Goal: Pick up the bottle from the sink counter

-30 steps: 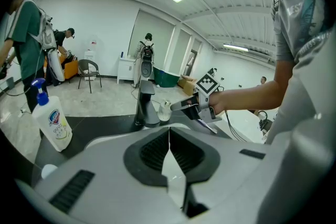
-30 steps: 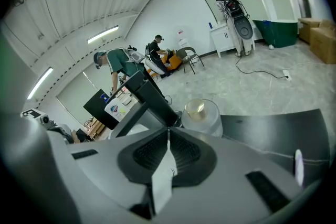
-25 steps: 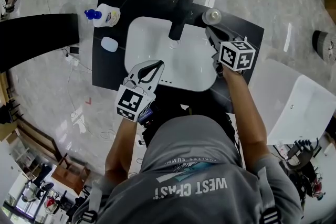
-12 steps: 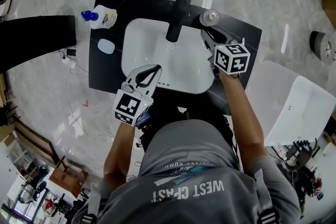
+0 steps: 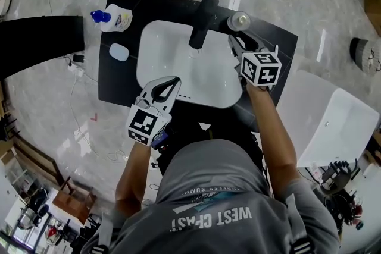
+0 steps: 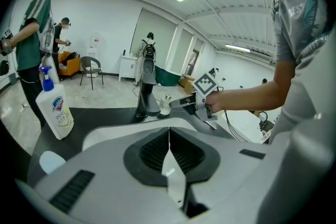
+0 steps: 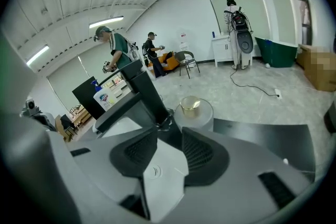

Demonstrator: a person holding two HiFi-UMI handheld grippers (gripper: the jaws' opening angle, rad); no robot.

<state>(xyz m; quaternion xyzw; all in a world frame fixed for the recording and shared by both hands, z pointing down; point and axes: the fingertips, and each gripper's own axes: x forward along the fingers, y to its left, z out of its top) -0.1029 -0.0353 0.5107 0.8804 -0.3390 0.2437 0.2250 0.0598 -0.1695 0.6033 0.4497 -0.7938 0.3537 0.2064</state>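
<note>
The jaws of my right gripper have just been opening, and they now stand partly apart with nothing between the pads, only dark worktop showing through the gap. I read that as the set-up for the grasp. The bottle, small and round with a gold cap, stands upright on the worktop behind the right side of the sink, just beside the black faucet. It sits a little beyond my fingertips and slightly right of the gap. So the pick is not yet made. I judge I need to ease forward and a touch right, and perhaps open wider, because the body looks broad. My left gripper hovers over the sink's near edge, jaws pressed together and empty.
</note>
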